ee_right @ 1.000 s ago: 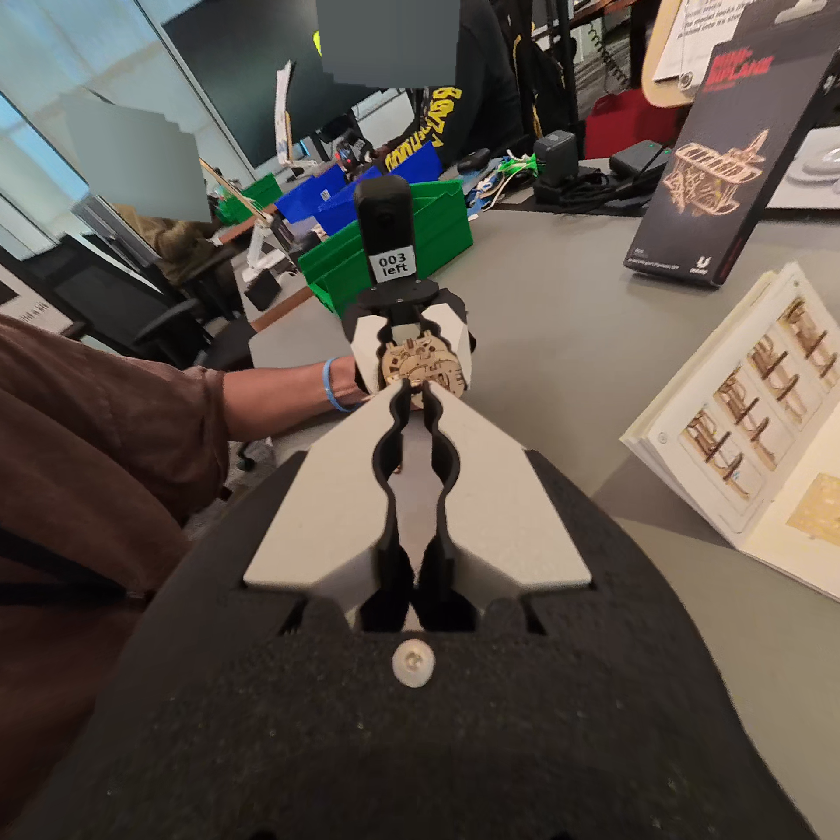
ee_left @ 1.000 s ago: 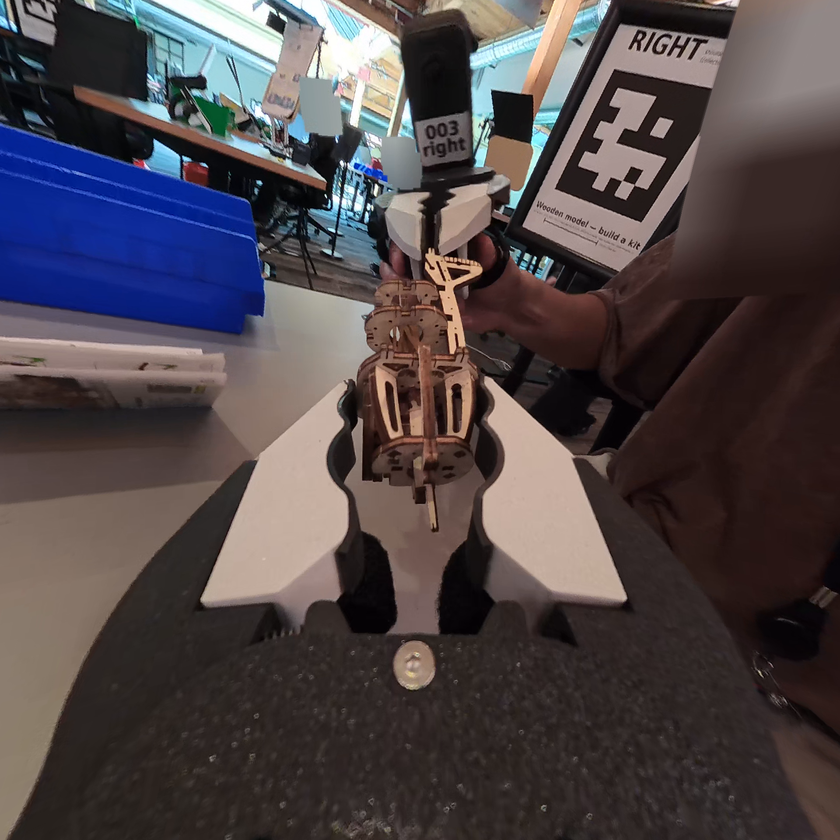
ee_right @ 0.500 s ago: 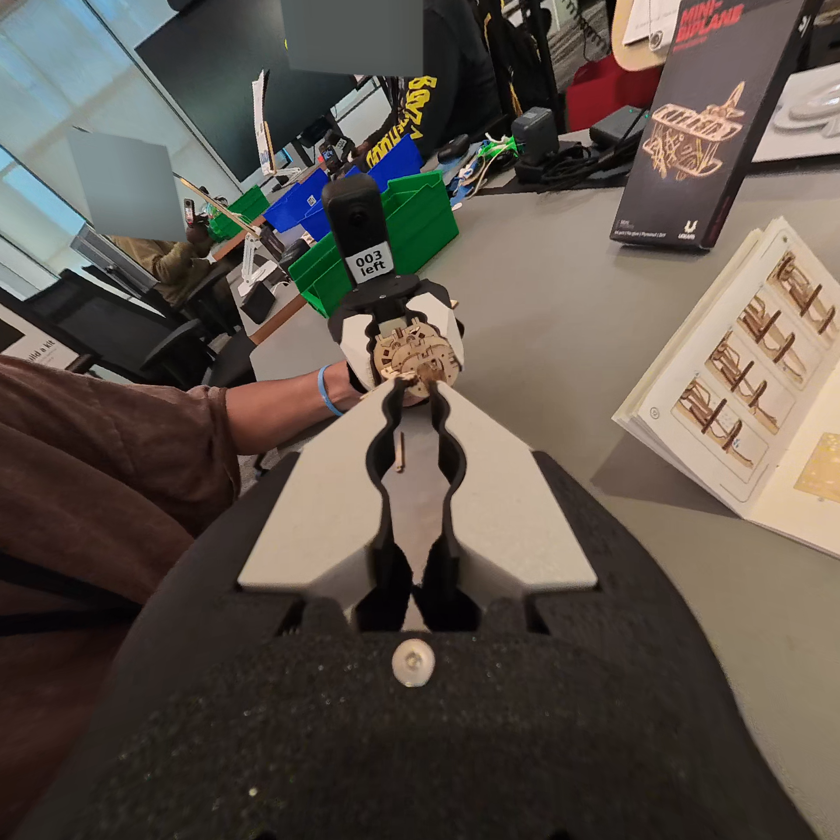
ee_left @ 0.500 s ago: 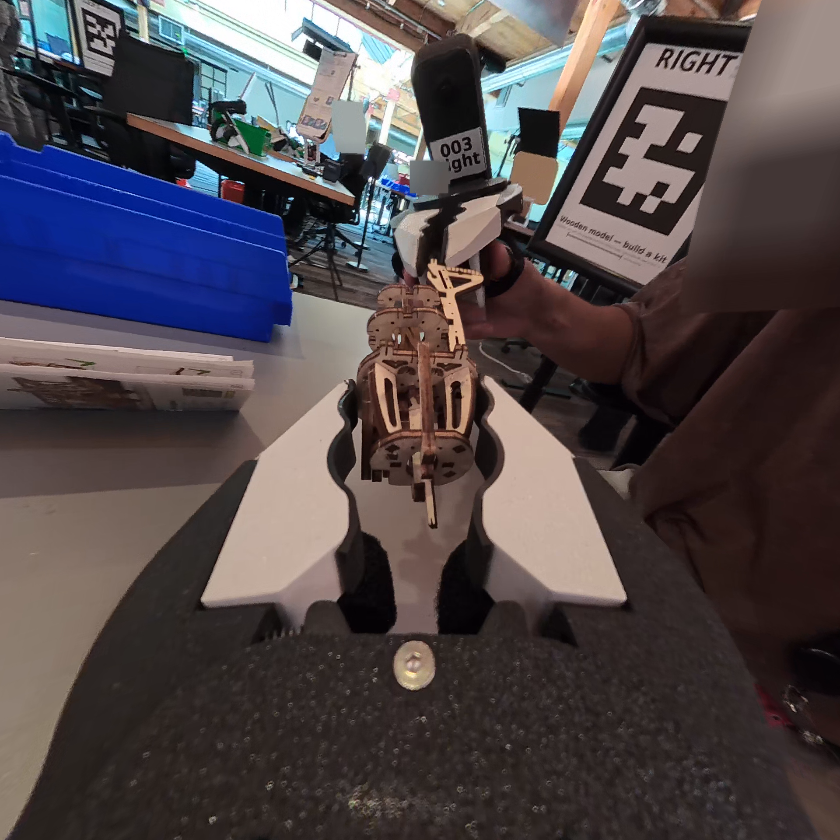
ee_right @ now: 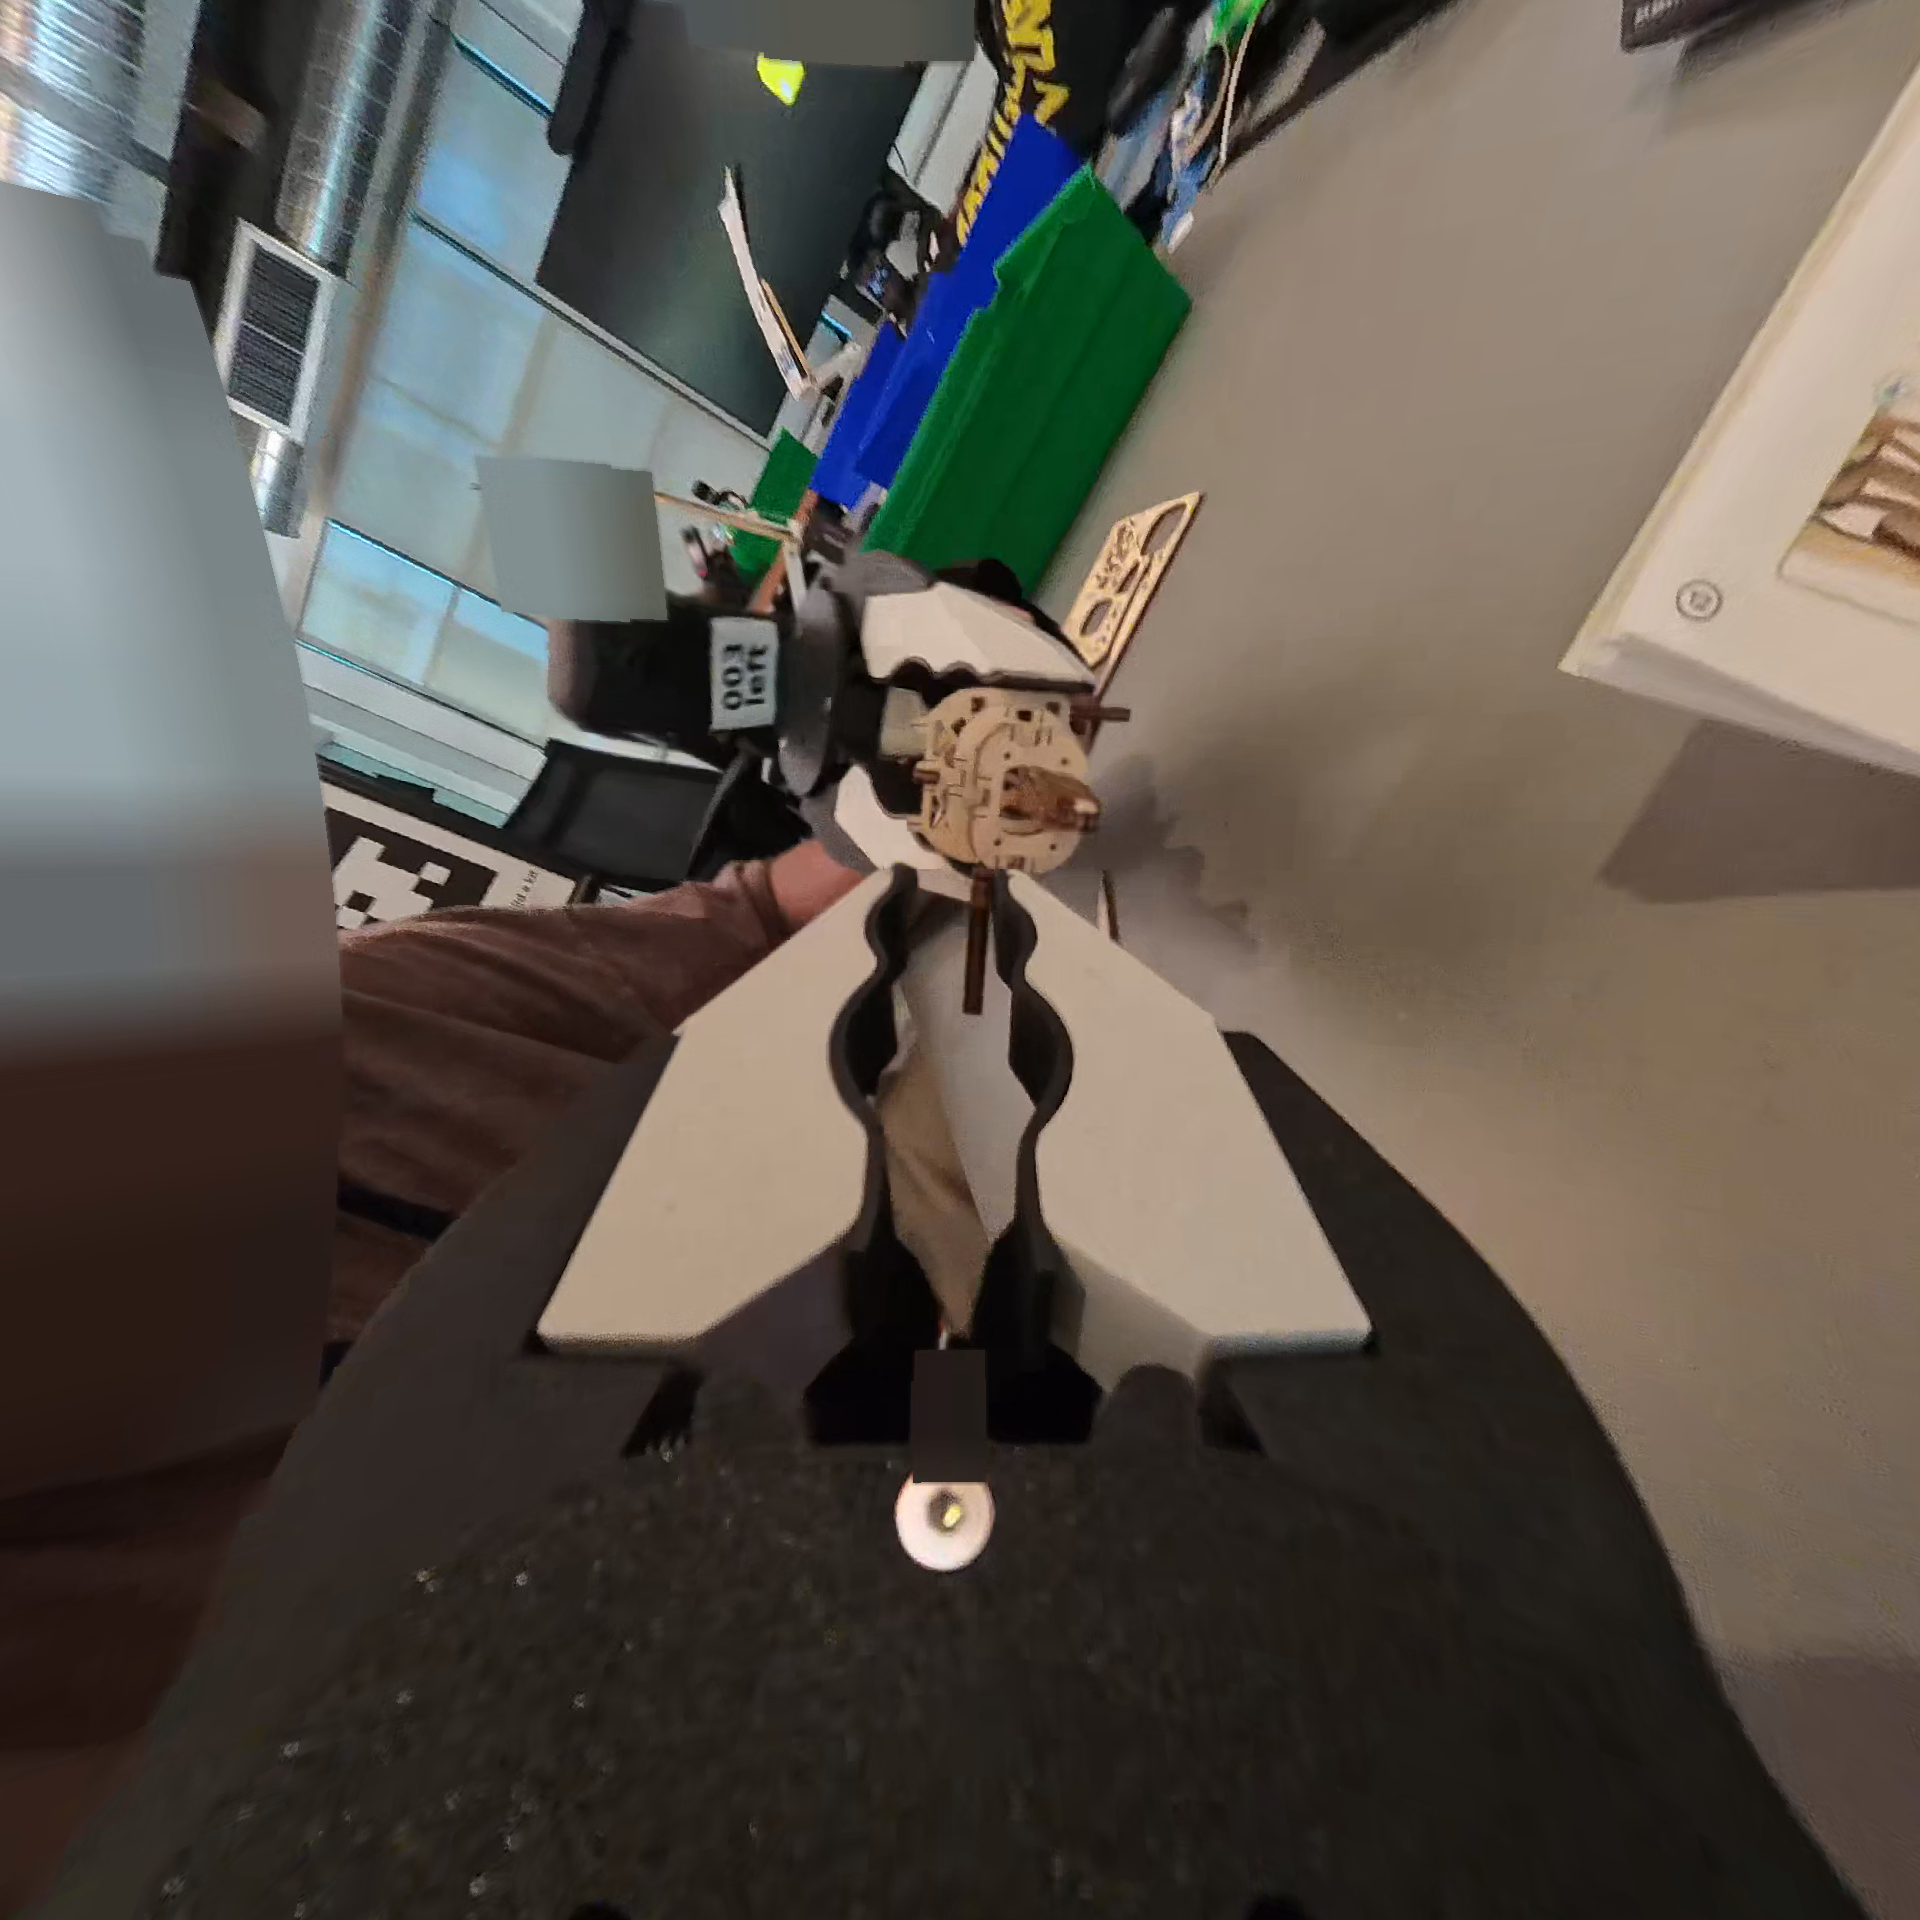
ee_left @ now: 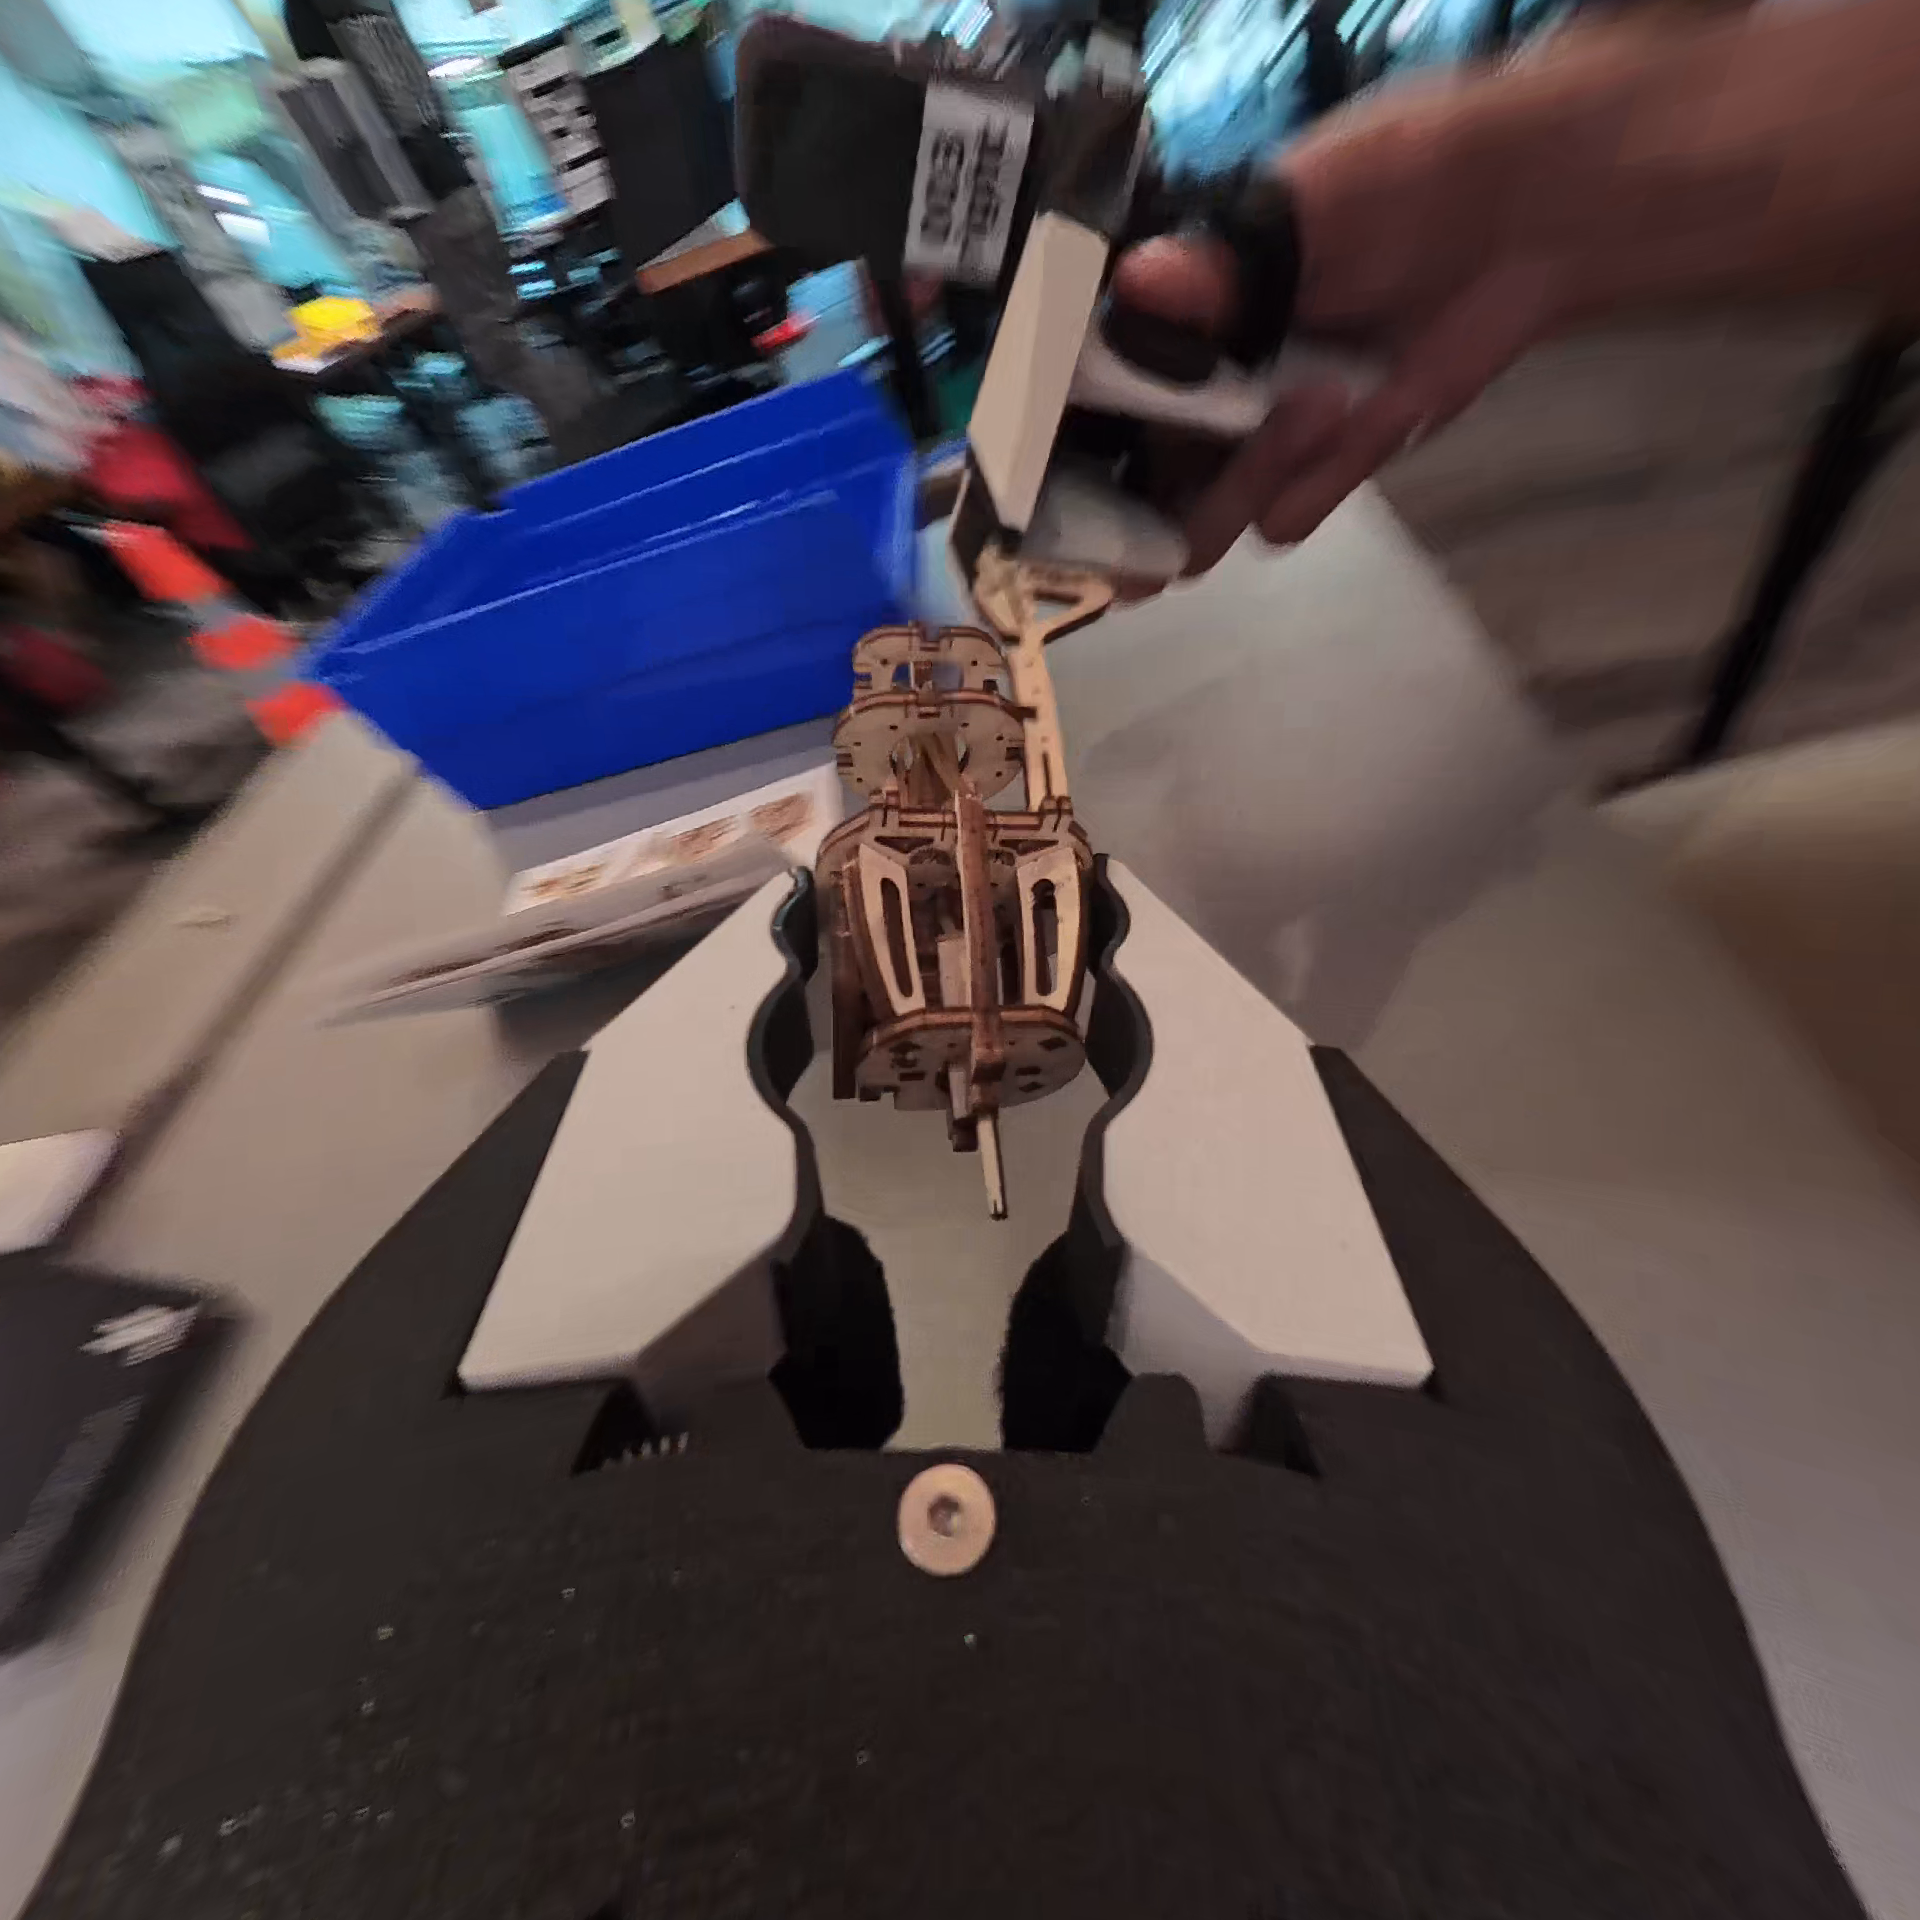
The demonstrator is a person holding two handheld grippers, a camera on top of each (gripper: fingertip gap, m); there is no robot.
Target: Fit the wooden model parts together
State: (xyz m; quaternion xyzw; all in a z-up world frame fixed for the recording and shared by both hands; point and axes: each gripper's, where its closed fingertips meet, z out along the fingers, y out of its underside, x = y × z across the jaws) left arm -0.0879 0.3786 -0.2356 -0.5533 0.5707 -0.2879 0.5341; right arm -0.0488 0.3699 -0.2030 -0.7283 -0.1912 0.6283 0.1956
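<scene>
My left gripper (ee_left: 951, 883) is shut on the round wooden model assembly (ee_left: 956, 956), which is held upright between the white fingers (ee_left: 665, 1143). My right gripper (ee_left: 997, 520) comes in from above and is shut on a flat wooden strut (ee_left: 1034, 675). The strut's lower end touches the model's right side. In the right wrist view, my right gripper (ee_right: 951, 894) pinches the strut (ee_right: 975, 951), seen edge-on. Just beyond it, my left gripper (ee_right: 935, 727) holds the model (ee_right: 1003, 790) end-on. Both views are tilted and blurred.
A blue bin (ee_left: 623, 644) and an open instruction booklet (ee_left: 623, 914) lie on the grey table (ee_left: 1299, 779) behind the model. A black box (ee_left: 83, 1403) is at lower left. A green bin (ee_right: 1039, 395), a wooden parts sheet (ee_right: 1132, 582) and the booklet (ee_right: 1766, 468) also show. My right fingertips sit around 6 cm from my left ones.
Both grippers have swung and rolled together with the model and strut, so the background has shifted and blurred. Both grips are unchanged. The strut stays against the model.
</scene>
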